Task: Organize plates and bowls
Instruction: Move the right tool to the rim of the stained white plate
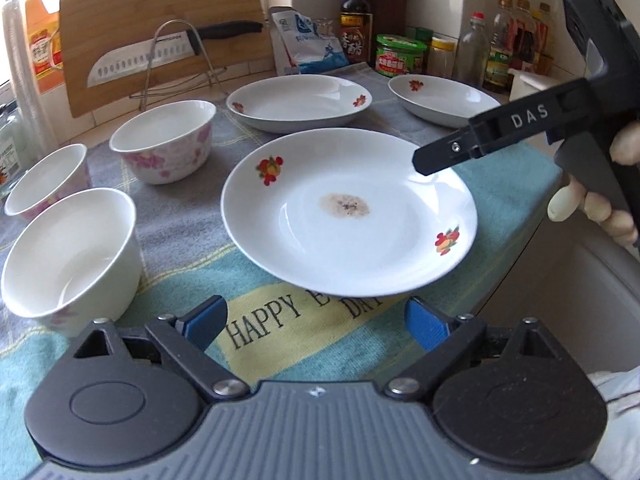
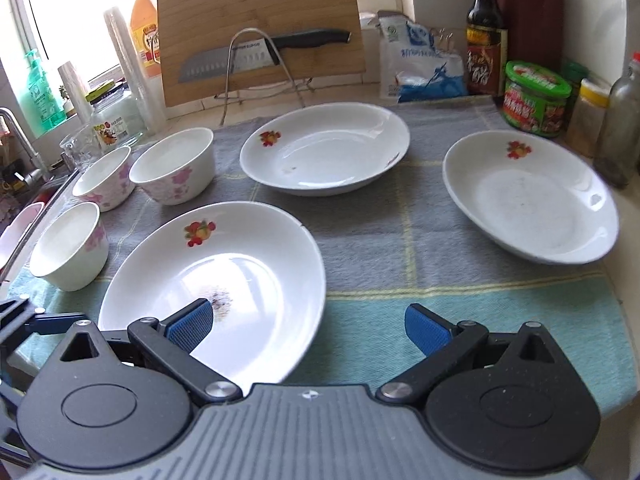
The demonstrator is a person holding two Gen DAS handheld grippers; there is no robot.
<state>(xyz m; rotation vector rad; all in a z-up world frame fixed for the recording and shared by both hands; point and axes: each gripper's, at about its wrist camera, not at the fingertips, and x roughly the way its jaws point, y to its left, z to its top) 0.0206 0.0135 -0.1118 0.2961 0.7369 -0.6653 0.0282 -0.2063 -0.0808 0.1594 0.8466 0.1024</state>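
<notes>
Left hand-held gripper [image 1: 316, 322]: wide open, holding nothing.
Right hand-held gripper [image 2: 310, 326]: wide open, one finger over the stained plate [image 2: 224, 280].
Bowls [image 2: 174, 170]: three, left of the plates.

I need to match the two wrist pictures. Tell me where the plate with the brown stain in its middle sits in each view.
Left wrist: the stained plate lies at centre, just beyond the open left gripper.
Right wrist: it is at lower left, its near rim between the open right gripper's fingers.
Shared landmark: the knife against the cutting board.
</notes>
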